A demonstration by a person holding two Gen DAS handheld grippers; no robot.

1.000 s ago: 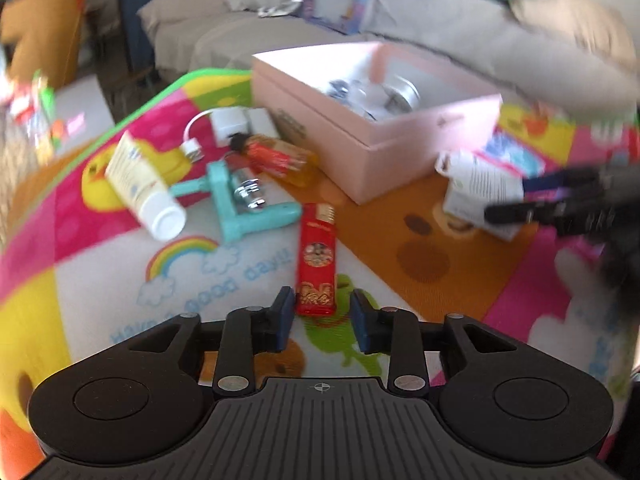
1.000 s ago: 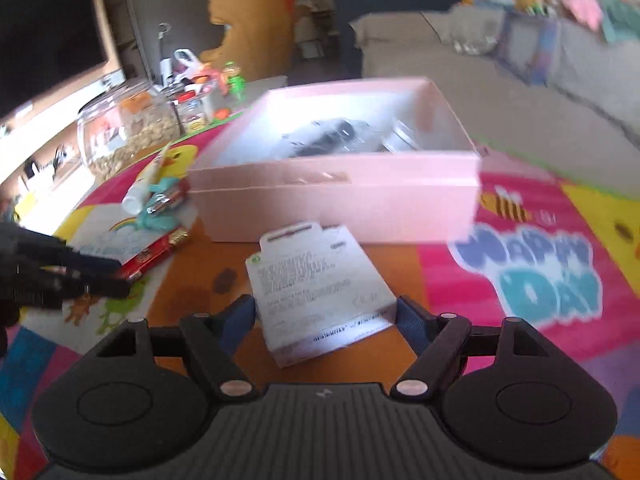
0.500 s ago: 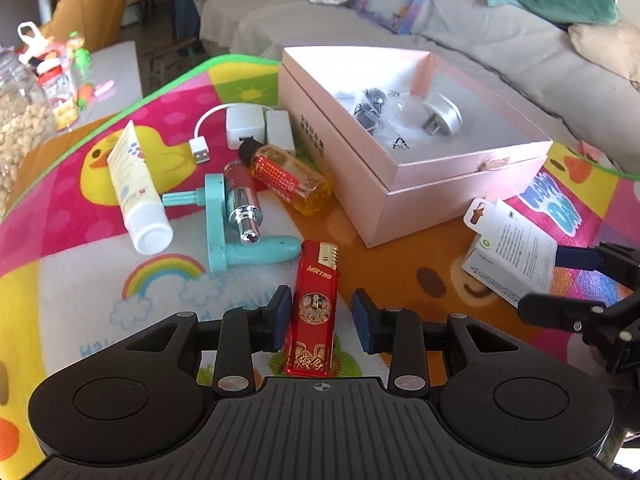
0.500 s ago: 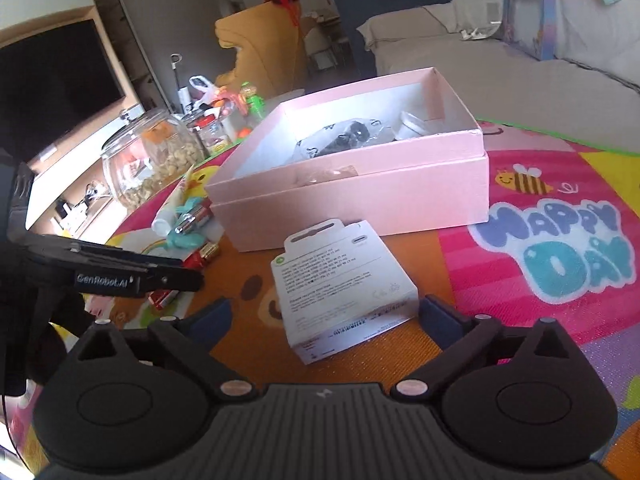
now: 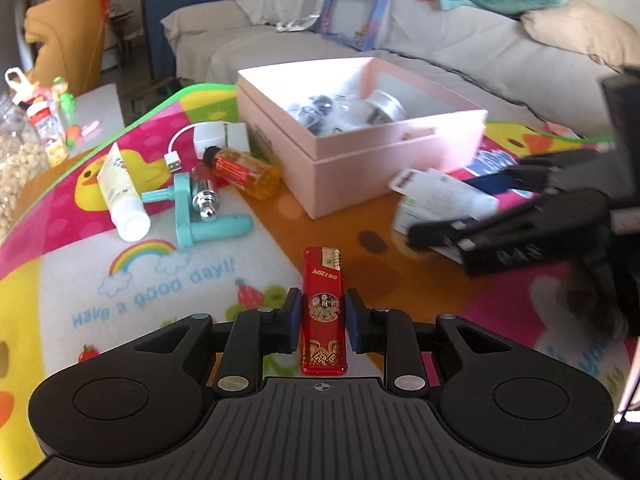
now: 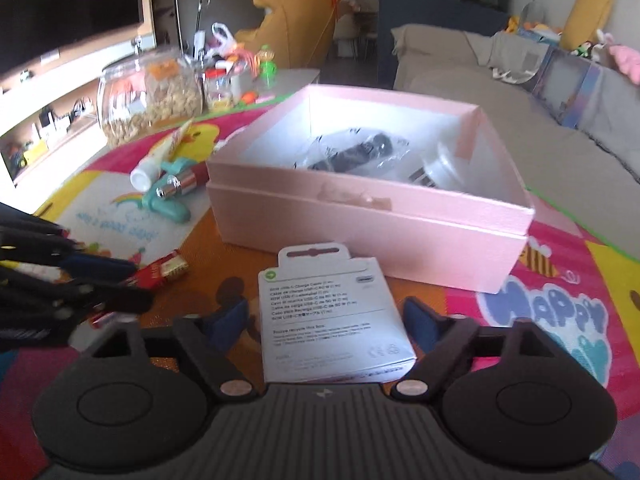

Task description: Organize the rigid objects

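A red lighter lies on the colourful play mat, and my left gripper is closing on it, its pads now against both long sides. A white cable package lies flat in front of the open pink box. My right gripper straddles the package with its jaws closing; a gap still shows at the left pad. The pink box holds a bagged black item and a round metal part. In each wrist view the other gripper is seen, the right gripper and the left gripper.
Left of the box lie a white cream tube, a teal tool, an amber bottle and a white charger with its cable. A glass jar stands beyond the mat. A grey sofa runs behind.
My left gripper slid forward along the lighter and narrowed onto it. My right gripper spread wide, then narrowed around the white package.
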